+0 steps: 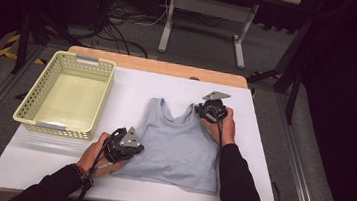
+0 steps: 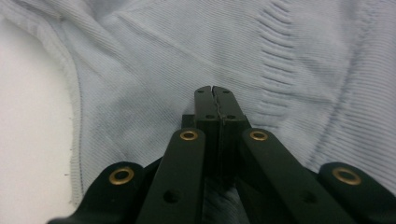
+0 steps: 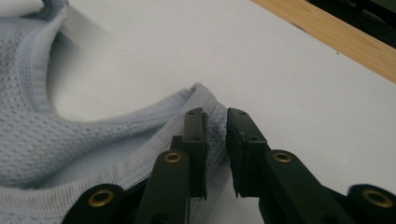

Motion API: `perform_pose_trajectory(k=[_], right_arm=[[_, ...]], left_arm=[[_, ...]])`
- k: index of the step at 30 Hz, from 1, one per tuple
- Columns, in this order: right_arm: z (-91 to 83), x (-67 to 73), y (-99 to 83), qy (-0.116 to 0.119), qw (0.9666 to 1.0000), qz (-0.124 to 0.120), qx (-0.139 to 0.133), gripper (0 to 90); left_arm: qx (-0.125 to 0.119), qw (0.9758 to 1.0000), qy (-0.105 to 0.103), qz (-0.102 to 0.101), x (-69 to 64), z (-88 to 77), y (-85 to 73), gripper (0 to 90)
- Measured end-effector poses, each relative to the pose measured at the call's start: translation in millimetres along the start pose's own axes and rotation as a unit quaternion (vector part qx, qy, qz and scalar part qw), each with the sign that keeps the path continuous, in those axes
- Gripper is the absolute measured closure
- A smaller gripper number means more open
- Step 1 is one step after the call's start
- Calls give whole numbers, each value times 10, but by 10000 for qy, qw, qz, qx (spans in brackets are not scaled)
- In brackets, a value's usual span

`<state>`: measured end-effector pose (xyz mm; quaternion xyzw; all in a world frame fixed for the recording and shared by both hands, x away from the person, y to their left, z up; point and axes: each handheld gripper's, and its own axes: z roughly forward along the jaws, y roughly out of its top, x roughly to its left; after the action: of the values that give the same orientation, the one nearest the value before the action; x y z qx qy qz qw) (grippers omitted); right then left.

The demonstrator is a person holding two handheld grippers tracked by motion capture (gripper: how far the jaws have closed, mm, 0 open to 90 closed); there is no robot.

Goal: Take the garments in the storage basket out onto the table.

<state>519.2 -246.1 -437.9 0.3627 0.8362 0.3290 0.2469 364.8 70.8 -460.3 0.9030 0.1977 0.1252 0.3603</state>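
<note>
A pale blue top (image 1: 177, 145) lay flat on the white desk (image 1: 261, 154), near its front edge, neck toward the far side. Its hem ran just inside the front edge.

A yellow basket (image 1: 66, 94) with perforated walls stood on the left part of the desk, well apart from the top. Its floor was bare; nothing lay inside it. Its near wall stood just beyond the left hand-held gripper.

The left hand-held gripper (image 1: 129, 145) rested at the lower left corner of the top. In the left gripper view its jaws were fully closed, tips together (image 2: 215, 93), lying on the ribbed fabric (image 2: 289, 70). Cloth showed below the tips between the jaw bases, but whether any fabric was pinched cannot be told. The side seam of the top ran at the left of that view, with bare desk beyond it.

The right hand-held gripper (image 1: 212, 109) sat at the right shoulder strap of the top, on the far side of the garment. In the right gripper view its jaws stood slightly apart (image 3: 216, 135), with a narrow gap between the pads. The ribbed strap edge (image 3: 196, 100) lay under and between them; the pads did not press on it. The neckline curved away to the left, over white desk.
</note>
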Motion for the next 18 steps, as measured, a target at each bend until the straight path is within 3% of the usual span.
perform_pose_trajectory(k=[5,7,10,11,13,15,18], right_arm=[[119,73,22,-3,9995,-218,243,670],[162,44,20,9,9998,-63,208,621],[176,17,20,14,9998,-69,204,600],[183,-30,-10,169,9997,129,122,594],[187,-69,-38,304,9991,299,48,597],[188,-89,-55,364,9984,427,-3,625],[175,-88,-52,193,9991,382,69,781]], left_arm=[[-9,10000,-13,46,-52,-20,-21,900],[-31,10000,-8,65,-71,-20,-22,900],[-2,10000,-2,78,-88,-25,-20,900],[20,10000,-10,67,-94,-32,-22,900],[-11,9999,-28,132,-97,-33,-19,900],[-10,9999,-19,141,-100,-32,-18,900],[8,9999,-4,165,-104,-37,-18,900]])
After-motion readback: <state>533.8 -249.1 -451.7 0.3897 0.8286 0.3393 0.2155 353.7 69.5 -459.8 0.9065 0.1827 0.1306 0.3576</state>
